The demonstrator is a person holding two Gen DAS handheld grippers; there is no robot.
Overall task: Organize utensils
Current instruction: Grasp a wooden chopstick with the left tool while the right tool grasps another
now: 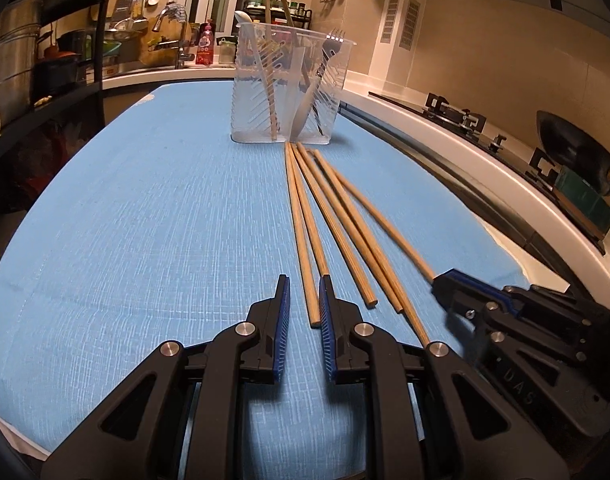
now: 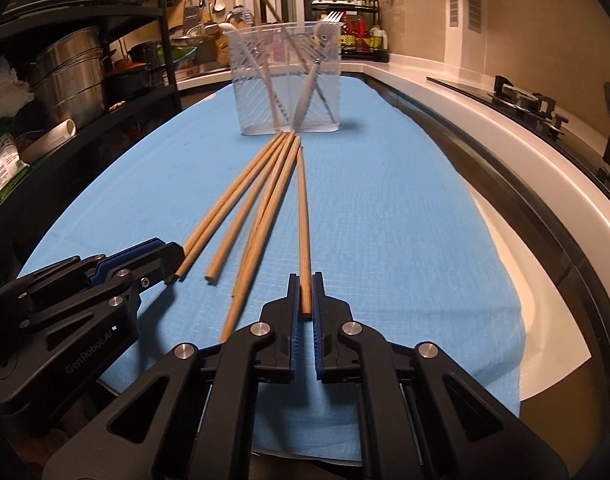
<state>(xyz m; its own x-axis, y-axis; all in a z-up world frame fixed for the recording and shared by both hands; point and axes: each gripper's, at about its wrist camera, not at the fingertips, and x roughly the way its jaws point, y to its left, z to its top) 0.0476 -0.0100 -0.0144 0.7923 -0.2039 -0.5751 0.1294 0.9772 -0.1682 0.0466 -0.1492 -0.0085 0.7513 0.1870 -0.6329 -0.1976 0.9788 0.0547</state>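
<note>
Several wooden chopsticks (image 1: 325, 216) lie fanned on the blue cloth (image 1: 145, 220), far tips touching a clear plastic utensil holder (image 1: 291, 88) with forks, a spoon and chopsticks inside. My left gripper (image 1: 305, 280) is open low over the cloth, its fingers either side of the leftmost chopstick's near end (image 1: 311, 300). My right gripper (image 2: 304, 278) is shut on the rightmost chopstick (image 2: 303, 216), whose near end sits between the pads. The right gripper shows in the left wrist view (image 1: 465, 300); the left gripper shows in the right wrist view (image 2: 145, 256). The holder (image 2: 289, 84) stands ahead.
A white counter (image 1: 445, 144) with a gas stove (image 1: 461, 114) and a black wok (image 1: 577, 144) runs along the right. A black shelf with steel pots (image 2: 73, 76) stands left. A sink area with bottles (image 1: 205, 46) lies behind the holder.
</note>
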